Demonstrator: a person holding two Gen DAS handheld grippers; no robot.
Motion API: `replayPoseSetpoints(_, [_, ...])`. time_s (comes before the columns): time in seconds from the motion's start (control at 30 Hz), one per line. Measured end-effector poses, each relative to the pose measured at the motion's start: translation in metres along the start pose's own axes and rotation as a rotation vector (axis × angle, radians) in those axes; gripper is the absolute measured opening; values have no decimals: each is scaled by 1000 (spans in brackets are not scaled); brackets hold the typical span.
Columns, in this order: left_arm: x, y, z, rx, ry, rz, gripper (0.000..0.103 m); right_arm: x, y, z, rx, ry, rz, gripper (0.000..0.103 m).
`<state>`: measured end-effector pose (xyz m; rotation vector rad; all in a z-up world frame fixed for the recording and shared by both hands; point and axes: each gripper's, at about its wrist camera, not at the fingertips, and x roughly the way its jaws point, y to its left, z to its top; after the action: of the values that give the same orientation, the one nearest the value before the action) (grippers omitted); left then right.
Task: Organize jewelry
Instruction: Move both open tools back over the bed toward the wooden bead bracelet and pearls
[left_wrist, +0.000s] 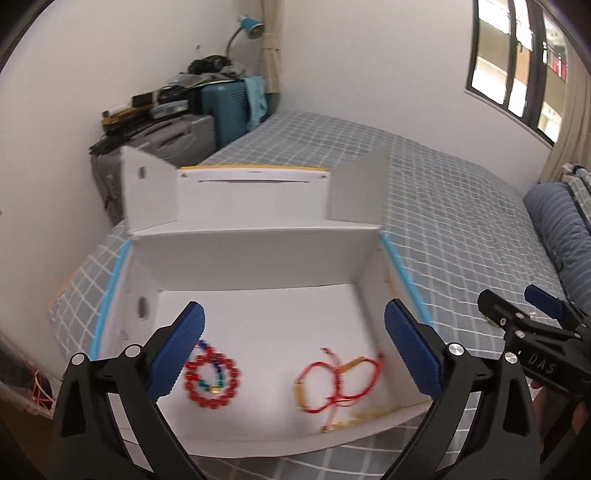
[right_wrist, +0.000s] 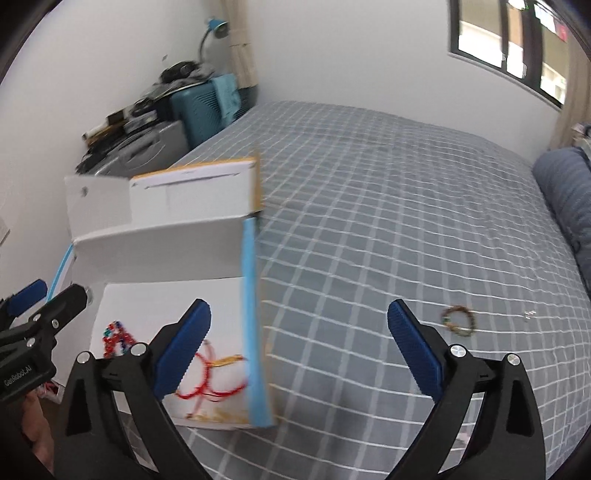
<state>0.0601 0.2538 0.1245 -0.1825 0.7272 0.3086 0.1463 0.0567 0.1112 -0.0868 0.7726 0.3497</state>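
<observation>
**Mia:** On the bed (right_wrist: 369, 206) sits a white box (left_wrist: 258, 258) with its lid flaps up. What is inside it?

**Ben:** Two things lie on the box floor. A red bead bracelet (left_wrist: 212, 380) is on the left side, with a smaller string of blue and green beads looped across it. A red cord bracelet (left_wrist: 340, 380) with gold bits is on the right side. They are apart from each other.

**Mia:** What is the left gripper (left_wrist: 293, 350) doing?

**Ben:** It hangs over the front of the box. Its jaws are spread wide, and nothing is between them. One blue pad (left_wrist: 177, 354) is just beside the red beads in the picture. I cannot tell if it touches them.

**Mia:** And the right gripper (right_wrist: 299, 350)?

**Ben:** It is over the bed, next to the box's blue edge. Its jaws are spread wide too, and it has hold of nothing.

**Mia:** Is any jewelry outside the box?

**Ben:** Yes. A small bead bracelet (right_wrist: 458, 321) lies on the checked blanket, well apart from the box, just past the right gripper's right pad. Near it is a tiny shiny thing (right_wrist: 529, 314), too small to make out.
</observation>
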Motion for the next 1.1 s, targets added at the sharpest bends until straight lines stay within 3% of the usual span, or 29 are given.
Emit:
replayPoseSetpoints(0.57, [12, -157, -7, 148, 20, -156, 97, -31, -161, -22, 132, 4, -173, 93])
replayPoseSetpoints(0.87, [37, -226, -16, 205, 57, -211, 97, -25, -232, -35, 194, 34, -239, 93])
replayPoseSetpoints(1.1, [82, -275, -23, 248, 119, -216, 97, 5, -293, -43, 254, 85, -252, 93])
